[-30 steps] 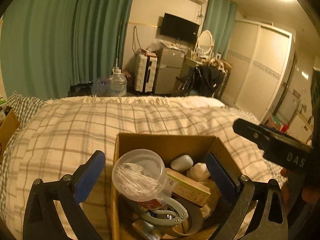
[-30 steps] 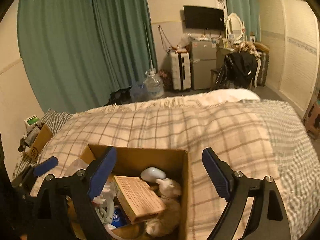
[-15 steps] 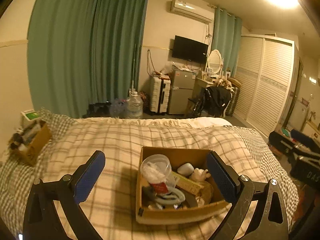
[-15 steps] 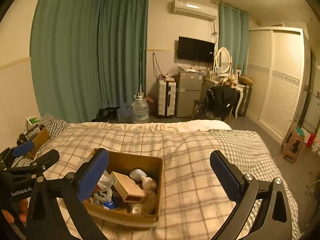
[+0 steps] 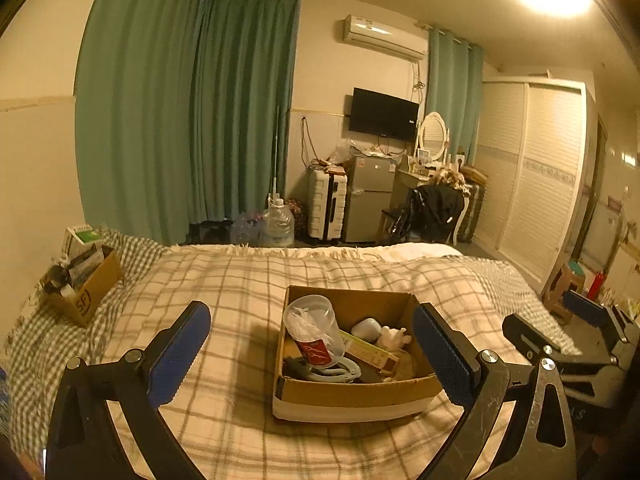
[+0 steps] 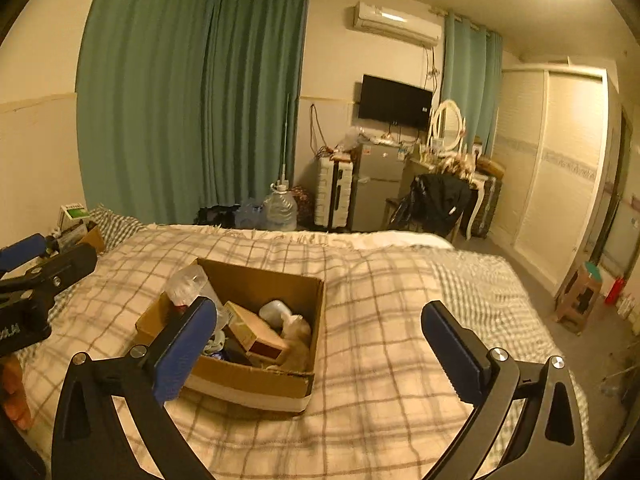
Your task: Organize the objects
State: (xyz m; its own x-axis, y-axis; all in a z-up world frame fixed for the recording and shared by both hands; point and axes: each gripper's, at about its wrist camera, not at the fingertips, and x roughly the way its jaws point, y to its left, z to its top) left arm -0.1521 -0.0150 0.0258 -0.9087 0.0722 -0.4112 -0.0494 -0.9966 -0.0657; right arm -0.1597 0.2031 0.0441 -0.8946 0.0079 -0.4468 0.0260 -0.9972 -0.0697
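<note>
I have both tools drawn back over the bed (image 5: 240,280), which is covered by a checked blanket (image 6: 380,300). The left hand-held gripper (image 5: 312,356) stands with its blue pads wide apart and nothing pressed between them. The right hand-held gripper (image 6: 320,344) has just been opening and its jaws now gape fully, nothing between them.

The cardboard box (image 5: 352,394) sits on the blanket near the middle of the bed, apart from both tools. Inside I see a clear plastic tub (image 5: 310,324) with a red label leaning at the left, a narrow carton (image 5: 370,352) lying slanted beside it, a small white rounded object (image 5: 366,328) toward the back, and a pale plush toy (image 5: 394,336) at the right.

A second cardboard box (image 5: 86,292) holding small items rests at the bed's far left edge.
</note>
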